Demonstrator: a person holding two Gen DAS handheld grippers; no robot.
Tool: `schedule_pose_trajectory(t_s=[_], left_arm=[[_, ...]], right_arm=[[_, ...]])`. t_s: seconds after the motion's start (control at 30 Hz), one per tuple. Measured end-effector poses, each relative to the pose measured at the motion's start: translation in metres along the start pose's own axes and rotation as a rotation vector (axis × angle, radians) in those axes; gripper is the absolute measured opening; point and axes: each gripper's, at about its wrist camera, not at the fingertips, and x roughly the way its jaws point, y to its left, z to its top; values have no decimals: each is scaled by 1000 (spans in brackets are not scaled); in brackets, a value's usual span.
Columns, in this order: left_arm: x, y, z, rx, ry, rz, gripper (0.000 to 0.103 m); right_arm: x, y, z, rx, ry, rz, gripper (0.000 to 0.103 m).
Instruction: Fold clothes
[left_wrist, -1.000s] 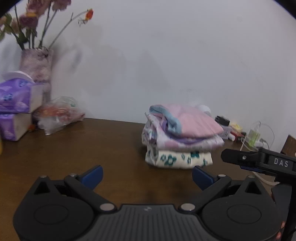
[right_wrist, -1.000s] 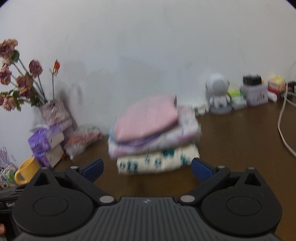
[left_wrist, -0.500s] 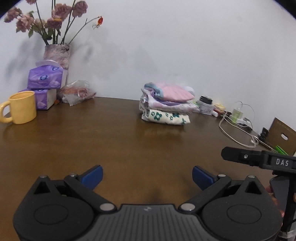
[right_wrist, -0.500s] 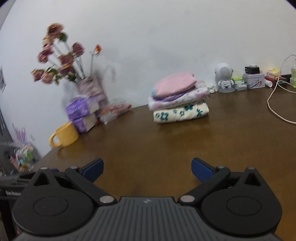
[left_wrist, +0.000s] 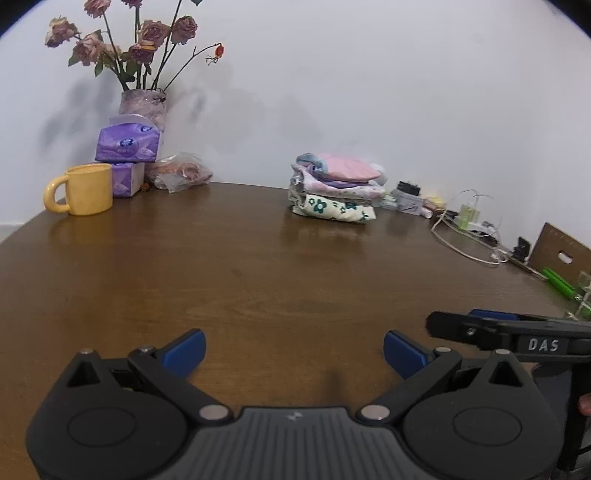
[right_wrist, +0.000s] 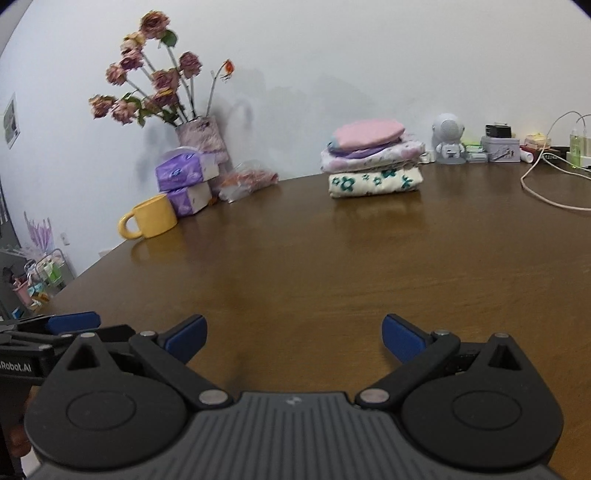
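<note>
A stack of folded clothes (left_wrist: 334, 192) (right_wrist: 373, 158) rests at the far side of the brown table (left_wrist: 240, 280) (right_wrist: 332, 266) near the wall: a pink piece on top, a lilac one under it, a cream one with green flowers at the bottom. My left gripper (left_wrist: 293, 350) is open over the near part of the table, well short of the stack, nothing between its blue pads. My right gripper (right_wrist: 291, 338) is open too and empty, equally far back. In the left wrist view the right gripper's fingers (left_wrist: 480, 326) show at the right edge.
A yellow mug (left_wrist: 83, 189) (right_wrist: 149, 221), purple tissue packs (left_wrist: 127, 142) (right_wrist: 186, 173), a vase of dried roses (left_wrist: 142, 103) (right_wrist: 201, 138) and a plastic bag (left_wrist: 181, 175) stand at the back left. A white robot figure (right_wrist: 448, 138), tins, chargers and a cable (left_wrist: 465, 243) (right_wrist: 546, 192) line the back right.
Both grippers have drawn back from the stack toward the near edge of the table. The folded stack now looks small and far. The jaws stayed open throughout.
</note>
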Motion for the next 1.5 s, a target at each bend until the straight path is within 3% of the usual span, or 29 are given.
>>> schedule_pose_trajectory(t_s=[0.23, 0.4, 0.67, 1.5], left_arm=[[10, 4, -4, -16, 23, 26, 103], [16, 9, -6, -28, 23, 42, 103], [21, 12, -5, -44, 47, 24, 103], [24, 13, -5, -44, 54, -38, 103]], right_arm=[[6, 19, -4, -50, -24, 5, 103], [16, 20, -2, -48, 11, -5, 103], [23, 17, -2, -19, 50, -21, 103], [22, 12, -3, 1, 51, -35, 103]])
